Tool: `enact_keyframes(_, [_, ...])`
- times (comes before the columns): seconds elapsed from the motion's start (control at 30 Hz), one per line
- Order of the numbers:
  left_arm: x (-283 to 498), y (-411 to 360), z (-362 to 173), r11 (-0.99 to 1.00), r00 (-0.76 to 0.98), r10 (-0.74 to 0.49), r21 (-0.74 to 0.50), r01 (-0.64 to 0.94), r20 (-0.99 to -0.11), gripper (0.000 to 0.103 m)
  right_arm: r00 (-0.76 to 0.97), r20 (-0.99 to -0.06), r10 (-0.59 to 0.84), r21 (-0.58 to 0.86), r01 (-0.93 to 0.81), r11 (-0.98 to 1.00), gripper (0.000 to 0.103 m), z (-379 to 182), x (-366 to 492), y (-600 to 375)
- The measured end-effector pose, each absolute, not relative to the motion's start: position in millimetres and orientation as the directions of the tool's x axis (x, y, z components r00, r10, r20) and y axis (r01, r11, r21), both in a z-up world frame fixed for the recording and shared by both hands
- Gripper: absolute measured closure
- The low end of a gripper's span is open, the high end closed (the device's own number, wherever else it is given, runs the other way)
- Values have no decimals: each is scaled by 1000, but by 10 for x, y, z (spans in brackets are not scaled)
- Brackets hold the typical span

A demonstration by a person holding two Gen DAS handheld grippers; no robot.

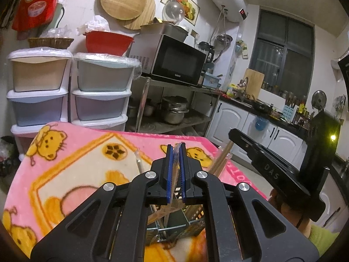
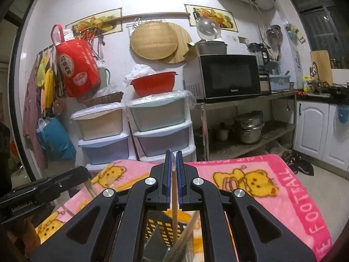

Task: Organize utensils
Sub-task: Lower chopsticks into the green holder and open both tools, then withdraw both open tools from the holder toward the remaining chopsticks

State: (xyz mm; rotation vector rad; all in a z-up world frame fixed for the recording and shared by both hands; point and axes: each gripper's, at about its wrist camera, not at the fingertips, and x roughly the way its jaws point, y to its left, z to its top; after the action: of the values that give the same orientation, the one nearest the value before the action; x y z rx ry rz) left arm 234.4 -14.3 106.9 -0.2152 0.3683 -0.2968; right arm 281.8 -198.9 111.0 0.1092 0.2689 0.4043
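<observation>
My left gripper (image 1: 176,150) is shut on a wrapped wooden utensil (image 1: 174,174) that hangs down toward the slotted utensil holder (image 1: 192,216) below it. More wooden chopsticks (image 1: 220,159) stick up from the holder just right of the fingers. A wrapped chopstick (image 1: 139,163) lies on the pink blanket (image 1: 87,174). My right gripper (image 2: 173,157) is shut on a wooden chopstick (image 2: 174,207) whose lower end reaches into the dark slotted holder (image 2: 159,229). The right gripper's body (image 1: 272,170) shows at the right of the left wrist view.
The pink bear blanket (image 2: 272,185) covers the table. Behind it stand stacked plastic drawers (image 2: 161,128), a metal shelf with a microwave (image 2: 229,76) and pots (image 2: 248,128), and white kitchen cabinets (image 2: 316,126). The left gripper's body (image 2: 39,187) is at left.
</observation>
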Motion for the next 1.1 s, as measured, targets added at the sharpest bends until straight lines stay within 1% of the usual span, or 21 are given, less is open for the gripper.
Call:
enact_keyframes(0.2, [2348,-109,1023,935,880,-320,-267,233,-352,100,882,-265,390,182,-351,918,98,1062,2756,-2115])
enact_keyframes(0.27, [2346,-95,1010,935,876,-318,-272,227,-362,98,880,-274,388,183,-348,919,98,1054,2732,-2143])
enact_keyframes(0.33, [2341,-82,1004,934,872,-319,-278,224,-370,90,879,-284,382,185,-341,922,97,1050,2711,-2172])
enact_keyframes(0.37, [2331,-76,1003,934,872,-320,-279,224,-372,88,878,-289,381,188,-339,922,95,1050,2708,-2183])
enact_keyframes(0.47, [2306,-66,1010,934,872,-317,-280,221,-372,86,877,-304,373,198,-325,925,89,1043,2680,-2220])
enact_keyframes(0.57, [2276,-41,1012,934,870,-316,-286,216,-377,80,874,-316,370,202,-319,926,85,1040,2657,-2244])
enact_keyframes(0.63, [2250,-22,1023,932,868,-322,-289,220,-378,72,870,-326,370,207,-316,926,83,1036,2635,-2261])
enact_keyframes(0.7, [2217,-10,1036,930,867,-328,-290,226,-375,67,863,-337,376,213,-319,923,79,1031,2610,-2277])
enact_keyframes(0.77, [2185,-1,1044,928,866,-332,-292,230,-375,62,857,-347,381,216,-323,922,73,1029,2576,-2277])
enact_keyframes(0.87, [2143,-2,1056,928,864,-336,-290,235,-375,54,849,-354,392,216,-333,918,68,1025,2515,-2283])
enact_keyframes(0.9, [2119,-1,1062,928,865,-335,-287,236,-372,50,848,-355,393,214,-335,917,67,1024,2495,-2282])
enact_keyframes(0.97, [2081,1,1069,928,868,-336,-287,238,-366,43,846,-357,396,216,-338,916,60,1019,2452,-2288])
enact_keyframes(1.03, [2050,17,1066,927,868,-336,-292,236,-365,35,842,-361,401,220,-341,914,58,1011,2406,-2297])
enact_keyframes(1.1, [2027,40,1060,924,866,-340,-301,235,-367,29,839,-369,400,215,-342,915,57,1013,2379,-2295])
